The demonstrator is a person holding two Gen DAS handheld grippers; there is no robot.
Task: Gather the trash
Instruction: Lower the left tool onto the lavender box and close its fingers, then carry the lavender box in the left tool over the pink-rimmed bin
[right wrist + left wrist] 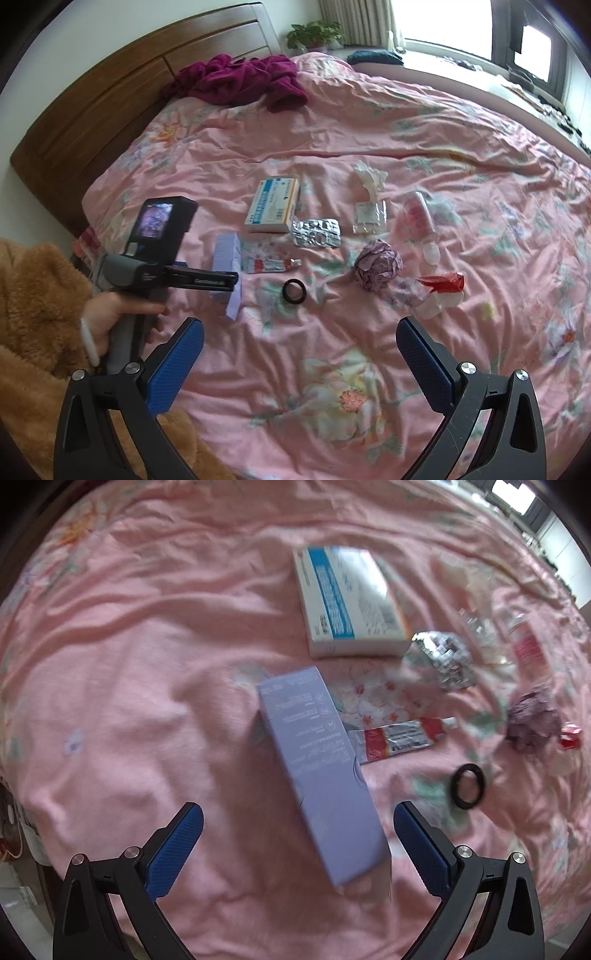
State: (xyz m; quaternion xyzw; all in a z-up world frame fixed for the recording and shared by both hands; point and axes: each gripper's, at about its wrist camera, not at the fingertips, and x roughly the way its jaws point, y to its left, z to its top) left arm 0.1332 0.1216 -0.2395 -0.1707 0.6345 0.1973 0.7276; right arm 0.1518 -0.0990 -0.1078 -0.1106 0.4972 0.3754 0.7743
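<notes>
Pink bed quilt [332, 350], soft: lavender box [317, 775] is straddled by wide-open, empty left gripper [298, 827]; narrow sides should be squeezed. Right gripper [300, 341] gapes empty.

A pink floral bedspread [369, 122] (creased) carries a lilac carton [226, 254], pill box [273, 206], blister pack [316, 232], ointment tube [271, 264], black ring [294, 291].

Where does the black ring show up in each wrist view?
Left wrist view: the black ring lies right of centre on the pink bedcover.
Right wrist view: the black ring lies near the centre.
Shared landmark: the red-and-white tube, lying just beyond the ring in both views.
</notes>
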